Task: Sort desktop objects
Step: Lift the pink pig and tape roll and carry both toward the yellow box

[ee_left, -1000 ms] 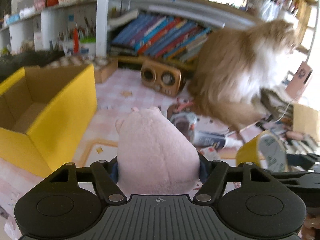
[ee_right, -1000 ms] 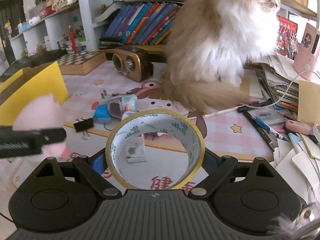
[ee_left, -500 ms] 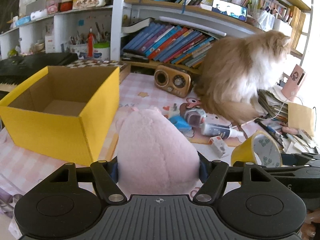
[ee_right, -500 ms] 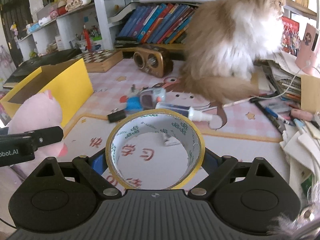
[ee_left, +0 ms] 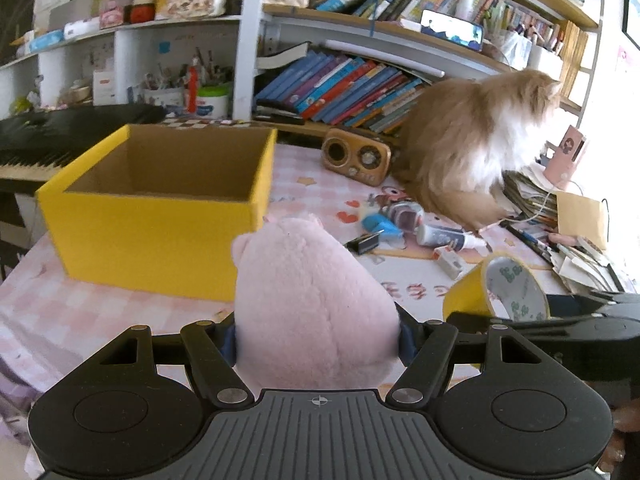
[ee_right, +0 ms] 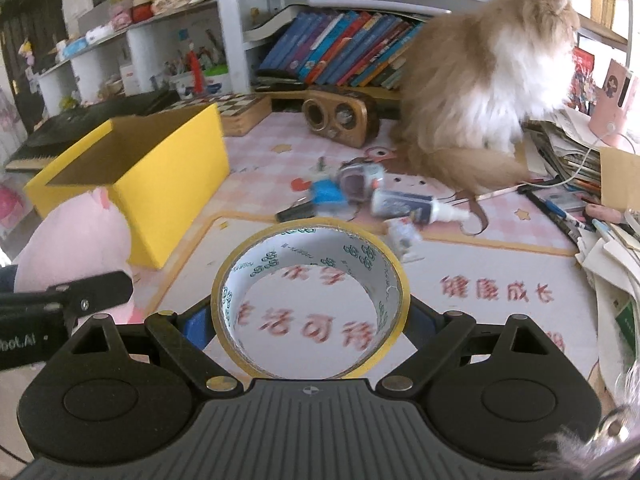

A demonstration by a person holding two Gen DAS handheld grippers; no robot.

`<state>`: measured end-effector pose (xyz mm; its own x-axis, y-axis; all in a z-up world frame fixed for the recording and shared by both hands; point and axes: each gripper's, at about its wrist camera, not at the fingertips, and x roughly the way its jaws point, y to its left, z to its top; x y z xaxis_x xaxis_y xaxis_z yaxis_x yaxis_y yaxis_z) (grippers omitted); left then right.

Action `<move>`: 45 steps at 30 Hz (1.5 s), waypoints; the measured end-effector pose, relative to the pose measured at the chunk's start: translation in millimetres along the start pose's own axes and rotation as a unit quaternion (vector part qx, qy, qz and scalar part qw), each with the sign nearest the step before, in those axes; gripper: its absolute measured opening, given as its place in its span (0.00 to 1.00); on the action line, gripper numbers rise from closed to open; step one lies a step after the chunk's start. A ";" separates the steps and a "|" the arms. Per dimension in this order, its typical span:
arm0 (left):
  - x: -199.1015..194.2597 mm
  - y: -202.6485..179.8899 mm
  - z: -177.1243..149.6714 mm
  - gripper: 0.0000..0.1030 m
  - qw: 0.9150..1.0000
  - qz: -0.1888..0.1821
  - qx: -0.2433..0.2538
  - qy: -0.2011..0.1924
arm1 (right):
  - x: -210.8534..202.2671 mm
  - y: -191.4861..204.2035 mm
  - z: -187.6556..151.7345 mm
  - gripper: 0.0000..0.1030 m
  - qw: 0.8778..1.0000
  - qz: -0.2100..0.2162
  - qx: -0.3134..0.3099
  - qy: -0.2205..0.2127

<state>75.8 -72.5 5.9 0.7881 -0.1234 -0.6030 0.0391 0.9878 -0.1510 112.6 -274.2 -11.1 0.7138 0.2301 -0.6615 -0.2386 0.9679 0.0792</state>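
Note:
My left gripper (ee_left: pixel 316 334) is shut on a pink plush toy (ee_left: pixel 308 300) and holds it above the desk, near the front right corner of an open yellow box (ee_left: pixel 160 216). My right gripper (ee_right: pixel 312 314) is shut on a roll of yellow tape (ee_right: pixel 310 300), held upright above the pink desk mat (ee_right: pixel 480 272). The tape roll also shows in the left wrist view (ee_left: pixel 500 292), and the plush (ee_right: pixel 76 244) and box (ee_right: pixel 160 172) show at the left of the right wrist view. The box looks empty inside.
A fluffy cat (ee_right: pixel 480 88) sits at the back right of the desk. A blue stapler (ee_right: pixel 328 194), a glue bottle (ee_right: pixel 408 204), a binder clip (ee_right: pixel 296 212) and a small radio (ee_right: pixel 340 116) lie mid-desk. Papers and pens (ee_right: pixel 580 200) pile at the right.
Both grippers have risen and pulled back with their loads. The yellow box now sits lower and further in view, its opening visible. The cat has barely moved.

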 end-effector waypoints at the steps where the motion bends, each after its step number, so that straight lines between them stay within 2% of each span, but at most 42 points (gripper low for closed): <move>1: -4.1 6.3 -2.6 0.69 1.000 0.000 -0.002 0.001 | -2.1 7.2 -3.0 0.88 1.000 -0.001 -0.002 0.002; 9: -31.9 44.7 -28.0 0.69 1.000 -0.014 -0.002 0.017 | -20.2 58.3 -32.7 0.88 1.000 -0.012 -0.002 0.019; 18: -57.6 82.5 -48.7 0.69 1.000 -0.009 -0.018 0.023 | -30.3 106.3 -58.2 0.88 0.999 -0.006 -0.009 0.046; 45: -95.0 139.9 -60.3 0.69 0.998 0.036 -0.050 -0.007 | -24.8 179.5 -57.4 0.88 0.996 0.052 -0.053 0.042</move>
<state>-30.6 71.6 -5.2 0.7950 -0.0509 -0.6045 -0.0780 0.9796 -0.1850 14.3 -112.0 -23.3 0.6246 0.3158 -0.7143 -0.3797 0.9220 0.0756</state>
